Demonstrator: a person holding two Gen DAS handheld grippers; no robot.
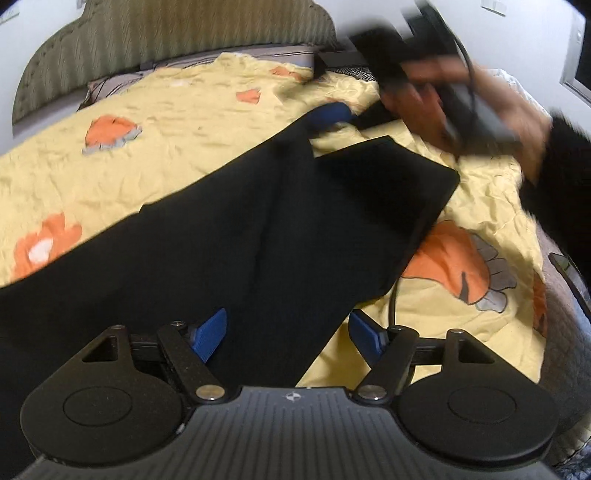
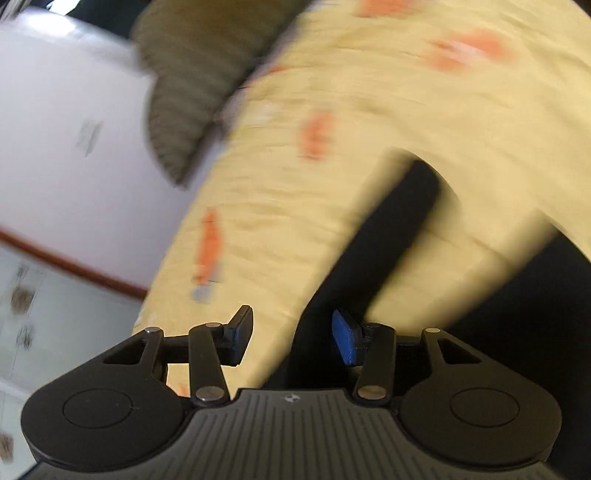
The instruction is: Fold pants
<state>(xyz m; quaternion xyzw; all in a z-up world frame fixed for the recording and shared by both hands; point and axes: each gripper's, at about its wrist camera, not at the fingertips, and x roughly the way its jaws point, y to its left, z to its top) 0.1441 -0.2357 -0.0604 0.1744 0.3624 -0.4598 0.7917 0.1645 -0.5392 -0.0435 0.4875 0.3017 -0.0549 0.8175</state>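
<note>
Left wrist view: we see the left hand-held gripper [image 1: 288,336] spread wide and empty; the black pants [image 1: 229,236] lie on the yellow bedspread [image 1: 177,122] directly beneath and ahead of its fingers.

Right wrist view, blurred: the right hand-held gripper [image 2: 291,338] stands partly open, gripping nothing; the pants [image 2: 399,229] lie ahead, toward its right finger.

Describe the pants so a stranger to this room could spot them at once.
Find the bed with the striped headboard and its yellow bedspread printed with orange flowers. The pants lie across that spread, spreading out towards the camera. They are the only plain black cloth on the patterned yellow.
</note>
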